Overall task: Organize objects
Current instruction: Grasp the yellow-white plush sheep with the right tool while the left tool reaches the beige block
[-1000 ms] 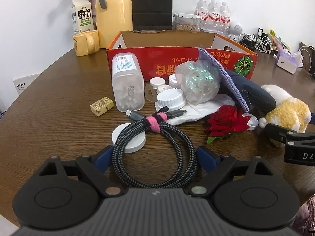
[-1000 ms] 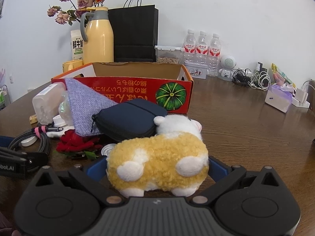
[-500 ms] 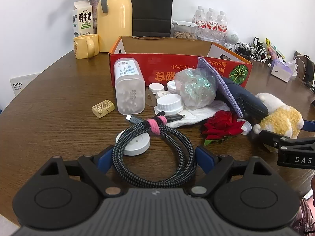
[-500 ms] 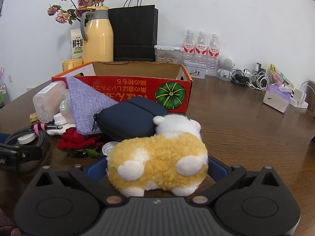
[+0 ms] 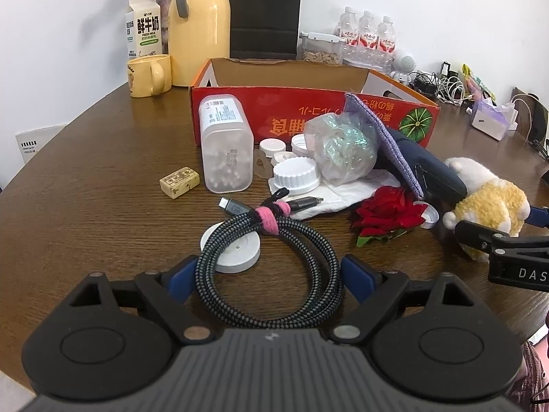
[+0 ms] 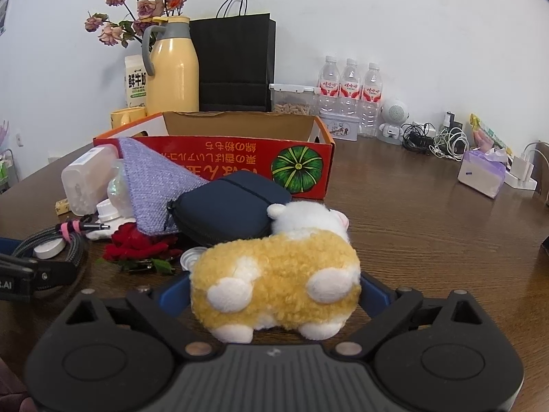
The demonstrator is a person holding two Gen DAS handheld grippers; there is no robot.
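Note:
My left gripper (image 5: 269,276) is shut on a coiled black braided cable (image 5: 271,257) with a pink tie, held just above the table; it also shows in the right wrist view (image 6: 51,245). My right gripper (image 6: 274,295) is shut on a yellow and white plush toy (image 6: 274,274), seen from the side in the left wrist view (image 5: 487,206). A red cardboard box (image 5: 308,116) with an open top stands behind the clutter, also in the right wrist view (image 6: 240,158).
Before the box lie a clear jar (image 5: 224,144), white lids (image 5: 295,173), a white puck (image 5: 233,247), a small block (image 5: 179,182), a plastic bag (image 5: 343,151), a purple cloth (image 6: 151,185), a navy pouch (image 6: 226,209) and a red rose (image 5: 387,213). A flask (image 5: 199,27) and mug (image 5: 149,75) stand behind.
Both grippers have risen slightly with their loads; the box and clutter sit a little lower in both views. The cable and plush toy stay gripped.

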